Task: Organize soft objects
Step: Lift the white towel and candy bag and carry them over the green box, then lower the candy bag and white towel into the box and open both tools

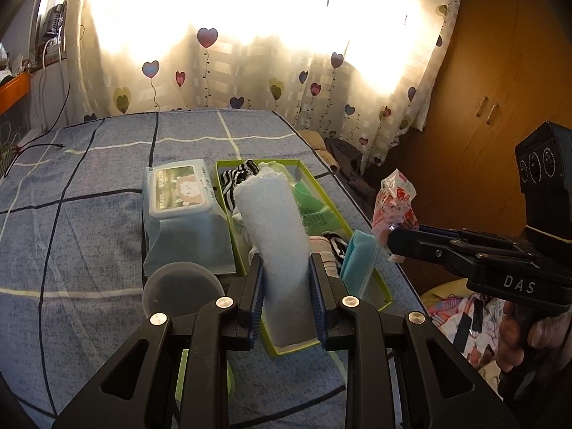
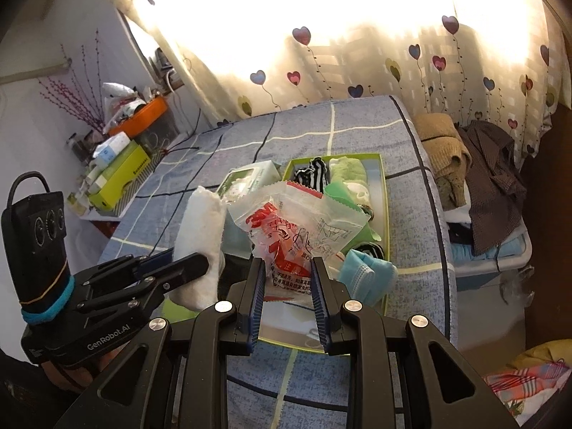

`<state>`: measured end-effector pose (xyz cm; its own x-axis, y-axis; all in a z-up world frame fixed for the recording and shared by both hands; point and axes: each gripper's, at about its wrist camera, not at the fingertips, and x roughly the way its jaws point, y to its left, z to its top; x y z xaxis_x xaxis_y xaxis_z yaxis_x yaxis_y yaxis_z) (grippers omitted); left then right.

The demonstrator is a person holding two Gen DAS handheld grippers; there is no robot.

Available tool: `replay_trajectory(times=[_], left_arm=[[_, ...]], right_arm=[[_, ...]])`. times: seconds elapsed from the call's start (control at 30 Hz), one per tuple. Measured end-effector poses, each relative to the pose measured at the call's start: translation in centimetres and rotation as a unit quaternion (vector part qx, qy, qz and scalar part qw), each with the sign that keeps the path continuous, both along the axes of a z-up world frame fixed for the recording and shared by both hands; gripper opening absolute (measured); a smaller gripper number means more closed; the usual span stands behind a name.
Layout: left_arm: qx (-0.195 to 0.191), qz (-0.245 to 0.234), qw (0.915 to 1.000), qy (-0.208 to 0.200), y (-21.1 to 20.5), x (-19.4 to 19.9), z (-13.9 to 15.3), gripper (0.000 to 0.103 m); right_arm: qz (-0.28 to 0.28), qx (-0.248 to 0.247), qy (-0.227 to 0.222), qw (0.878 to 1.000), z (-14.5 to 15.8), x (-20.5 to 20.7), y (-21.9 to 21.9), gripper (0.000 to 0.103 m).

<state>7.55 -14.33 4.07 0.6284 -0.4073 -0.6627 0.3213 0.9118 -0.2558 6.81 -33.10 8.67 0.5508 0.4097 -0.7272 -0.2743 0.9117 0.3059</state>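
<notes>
Left wrist view: left gripper (image 1: 286, 271) clamped on a rolled pale towel (image 1: 271, 214), jaws narrowed against both its sides, roll standing up at centre frame above the green-rimmed box (image 1: 384, 295) on the blue checked bed (image 1: 89, 221). At right of that frame, right gripper (image 1: 395, 241) pinching a crinkly red-and-white packet (image 1: 393, 203), held just off the box's right edge. Right wrist view: same packet (image 2: 296, 228) gripped low between narrowed jaws of the right gripper (image 2: 287, 271), hanging at centre over the box (image 2: 384, 186); towel (image 2: 202, 236) and left gripper (image 2: 171, 262) at lower left. Box already crowded at top and middle: striped black-and-white cloth (image 1: 237, 175), green cloths (image 1: 309, 200), a blue face mask (image 1: 359, 261) at its near right. Bare floor of the box apparently only at the near end, bottom centre. Best, as a judgement: lower the towel lying flat along the box's left wall, not upright; release only once resting; keep the packet clear to the right meanwhile to avoid a clash of grippers. Risk: towel unrolling, or mask knocked over the rim. Wipes pack (image 1: 182, 196) just left of the box, best left untouched.
</notes>
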Motion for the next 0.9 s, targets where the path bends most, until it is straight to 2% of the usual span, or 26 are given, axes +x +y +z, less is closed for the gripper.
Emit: replay_trajectory(times=[0.53, 0.9], left_arm=[[0.007, -0.055, 0.9974, 0.046, -2.6, -0.6, -2.7, 0.025], [0.024, -0.055, 0.9952, 0.078, -3.9, 0.8, -4.9, 0.025]], right_arm=[[-0.001, -0.044, 0.049, 0.998, -4.3, -0.3, -0.5, 0.024], [-0.008, -0.078, 0.087, 0.993, -7.8, 1.2, -0.8, 0.024]])
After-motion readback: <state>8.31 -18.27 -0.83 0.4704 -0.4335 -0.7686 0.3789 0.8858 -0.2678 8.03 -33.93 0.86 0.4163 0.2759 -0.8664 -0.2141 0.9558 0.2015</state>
